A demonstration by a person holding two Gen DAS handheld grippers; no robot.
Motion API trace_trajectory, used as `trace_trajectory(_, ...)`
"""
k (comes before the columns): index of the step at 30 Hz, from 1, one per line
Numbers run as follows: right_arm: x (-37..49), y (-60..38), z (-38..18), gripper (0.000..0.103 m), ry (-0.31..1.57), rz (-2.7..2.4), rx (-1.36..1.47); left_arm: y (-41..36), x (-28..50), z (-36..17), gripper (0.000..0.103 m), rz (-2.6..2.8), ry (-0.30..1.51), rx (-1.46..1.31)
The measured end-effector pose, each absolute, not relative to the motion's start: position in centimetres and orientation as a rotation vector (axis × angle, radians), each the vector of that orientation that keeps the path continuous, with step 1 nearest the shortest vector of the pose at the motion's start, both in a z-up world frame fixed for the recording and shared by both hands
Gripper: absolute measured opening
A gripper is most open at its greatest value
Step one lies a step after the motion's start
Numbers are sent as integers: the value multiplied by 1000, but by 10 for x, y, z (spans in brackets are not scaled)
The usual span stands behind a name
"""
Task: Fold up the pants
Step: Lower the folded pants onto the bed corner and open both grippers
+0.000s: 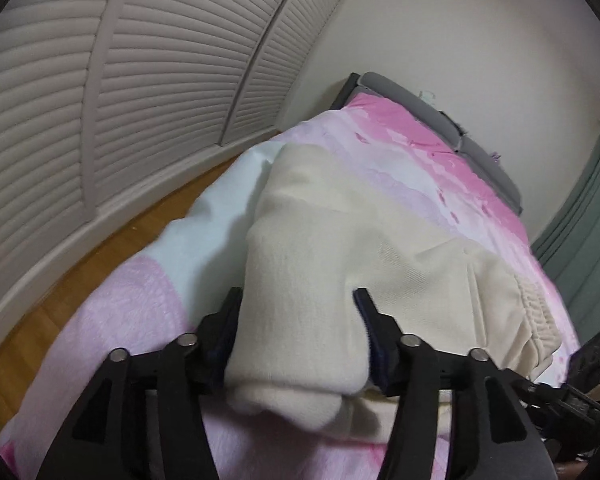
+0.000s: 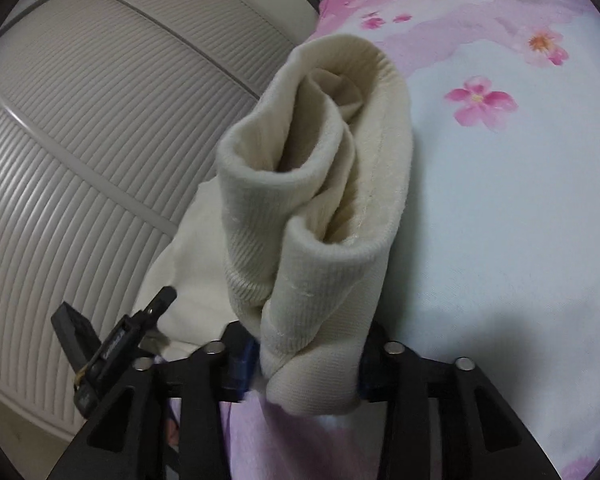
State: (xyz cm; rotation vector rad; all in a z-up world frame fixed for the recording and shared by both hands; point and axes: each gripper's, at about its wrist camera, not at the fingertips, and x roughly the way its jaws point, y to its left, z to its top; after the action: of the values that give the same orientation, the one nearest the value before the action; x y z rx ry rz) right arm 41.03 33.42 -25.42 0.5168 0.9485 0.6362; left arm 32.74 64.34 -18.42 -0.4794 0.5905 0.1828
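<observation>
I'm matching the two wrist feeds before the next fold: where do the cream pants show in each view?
Left wrist: cream pants fill the centre, a folded edge between the left gripper's fingers.
Right wrist: the pants' ribbed cuffs stand bunched at centre, between the right gripper's fingers.
Shared landmark: the pink floral bedspread, with the louvred doors on the left.

The cream knit pants (image 1: pixel 332 240) lie doubled over on the bed, one thick fold between the left gripper (image 1: pixel 298 300) fingers, the ribbed cuffs (image 2: pixel 320 184) bunched between the right gripper (image 2: pixel 306 336) fingers
</observation>
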Motion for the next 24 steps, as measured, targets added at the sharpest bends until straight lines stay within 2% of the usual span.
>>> trace_trajectory(1, 408, 331, -252, 52, 950, 632, 502, 639, 323, -180, 61, 205, 591, -456)
trace_trajectory(4, 398, 319, -234, 56, 949, 583, 433, 625, 302, -162, 70, 242, 575, -393)
trace_trajectory(5, 387, 312, -222, 57, 918, 561, 408, 616, 291, -152, 74, 254, 553, -349)
trace_trajectory(8, 365, 297, -185, 58, 750, 560, 317, 601, 280, -127, 77, 275, 518, -273)
trace_trajectory(10, 379, 319, -159, 66, 677, 553, 206, 598, 283, -114, 79, 269, 504, -253)
trace_trajectory(14, 417, 337, -163, 65, 808, 613, 82, 609, 308, -107, 83, 235, 515, -279)
trace_trajectory(15, 425, 341, -168, 54, 858, 621, 59, 612, 315, -111, 83, 224, 523, -288)
trace_trajectory(16, 432, 344, -176, 49, 901, 605, 36, 614, 318, -112, 83, 216, 527, -294)
trace_trajectory(17, 435, 344, -181, 49, 931, 610, 22, 617, 322, -117, 82, 206, 537, -306)
trace_trajectory(19, 440, 344, -185, 17, 964, 675, 38, 620, 325, -125, 82, 196, 566, -328)
trace_trajectory(21, 443, 337, -183, 9, 963, 706, 40, 616, 326, -133, 82, 196, 600, -324)
trace_trajectory(24, 438, 331, -189, 6, 976, 717, 22, 613, 324, -152, 79, 254, 675, -288)
